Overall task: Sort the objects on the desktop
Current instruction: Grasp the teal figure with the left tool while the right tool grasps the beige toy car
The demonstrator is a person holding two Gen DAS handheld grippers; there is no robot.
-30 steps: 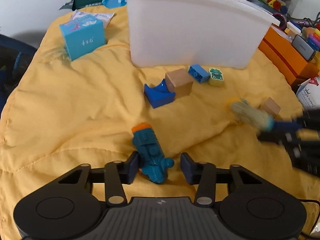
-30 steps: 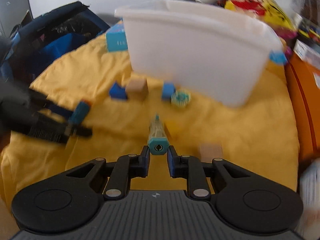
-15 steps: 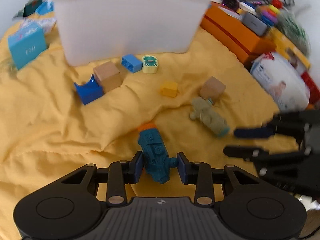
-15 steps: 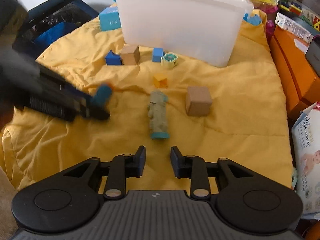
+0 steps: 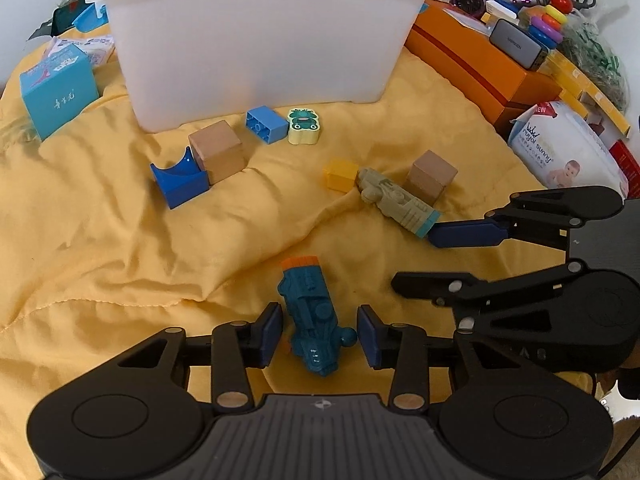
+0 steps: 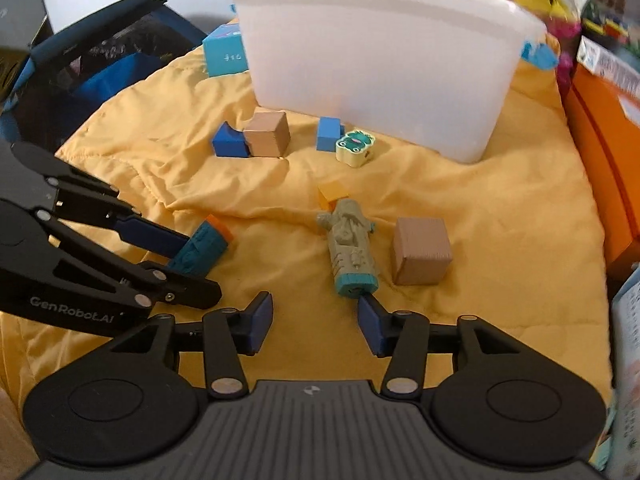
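The left gripper [image 5: 318,330] has its jaws a little way apart, with the teal toy [image 5: 312,318] lying between them on the yellow cloth [image 5: 100,240]. The blue pads sit just beside the toy, and a small gap shows on each side, so they are not squeezing it. The right gripper [image 6: 316,322] has its jaws apart too, with nothing between them. They are opening right now. The grey-green toy [image 6: 350,248] lies just in front of its right pad.

A yellow cube [image 6: 332,194] touches the far end of the grey-green toy. A wooden block [image 6: 422,250] sits just beside that toy. Farther back are another wooden block [image 5: 217,151] touching a dark blue block [image 5: 180,180], then a light blue brick [image 5: 267,124] and a frog piece [image 5: 303,125]. Behind them stands the big white bin [image 5: 256,36]. An orange box [image 5: 480,68] and a pack of wipes [image 5: 568,148] lie at the right of the left wrist view. A blue carton [image 5: 58,88] sits to the left.

The left gripper's arm says "GenRobot.AI". The wipes say "royal sunny".

A second ago the right gripper was holding the grey-green toy. Now the toy lies on the cloth, let go.
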